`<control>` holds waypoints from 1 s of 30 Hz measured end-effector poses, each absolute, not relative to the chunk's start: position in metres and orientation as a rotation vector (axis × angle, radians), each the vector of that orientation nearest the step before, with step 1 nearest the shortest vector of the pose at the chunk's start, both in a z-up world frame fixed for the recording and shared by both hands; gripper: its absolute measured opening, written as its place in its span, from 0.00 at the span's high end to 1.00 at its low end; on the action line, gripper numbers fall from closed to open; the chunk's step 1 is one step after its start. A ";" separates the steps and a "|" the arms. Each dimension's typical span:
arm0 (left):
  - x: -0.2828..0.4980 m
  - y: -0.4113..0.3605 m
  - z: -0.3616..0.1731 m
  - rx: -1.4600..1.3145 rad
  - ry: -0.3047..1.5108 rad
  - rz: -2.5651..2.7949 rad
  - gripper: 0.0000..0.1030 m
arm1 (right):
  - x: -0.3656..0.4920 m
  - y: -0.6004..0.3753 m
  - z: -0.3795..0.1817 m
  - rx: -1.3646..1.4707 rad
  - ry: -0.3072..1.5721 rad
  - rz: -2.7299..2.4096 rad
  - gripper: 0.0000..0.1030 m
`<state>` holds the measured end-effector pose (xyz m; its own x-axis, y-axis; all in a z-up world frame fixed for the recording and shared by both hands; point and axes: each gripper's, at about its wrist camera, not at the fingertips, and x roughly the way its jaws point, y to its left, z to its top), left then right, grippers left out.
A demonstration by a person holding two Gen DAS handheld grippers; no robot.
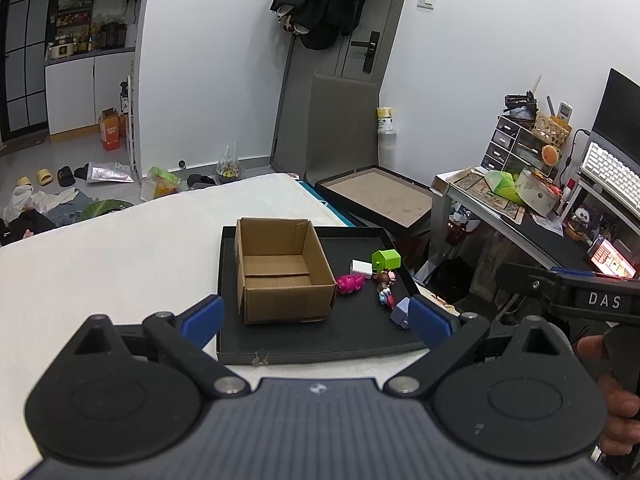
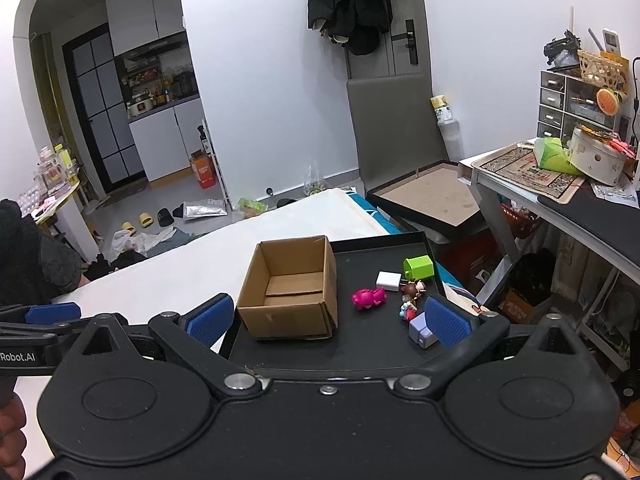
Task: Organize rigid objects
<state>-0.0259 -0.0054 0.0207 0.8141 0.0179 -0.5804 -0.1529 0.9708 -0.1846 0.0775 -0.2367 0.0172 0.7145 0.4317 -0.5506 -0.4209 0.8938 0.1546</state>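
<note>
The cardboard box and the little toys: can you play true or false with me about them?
1. The cardboard box has toys inside. False: it is empty.
2. The pink toy lies on the black tray, beside the box. True.
3. The green block sits nearer the camera than the purple block. False: green is farther back.
4. Both the left gripper and right gripper have open jaws holding nothing. True.
5. The white cube is inside the box. False: it sits on the tray.
</note>
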 end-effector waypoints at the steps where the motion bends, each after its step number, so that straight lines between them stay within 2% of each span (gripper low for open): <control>1: -0.026 -0.005 0.021 -0.228 0.613 0.092 0.05 | 0.077 -0.237 0.017 0.019 0.614 0.472 0.00; 30: -0.033 -0.004 0.024 -0.222 0.611 0.096 0.05 | 0.069 -0.233 0.017 -0.003 0.597 0.465 0.00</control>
<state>-0.0326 -0.0042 0.0239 0.8157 0.0243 -0.5780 -0.1551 0.9717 -0.1780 0.0692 -0.2334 0.0165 0.7271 0.4215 -0.5419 -0.4230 0.8968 0.1298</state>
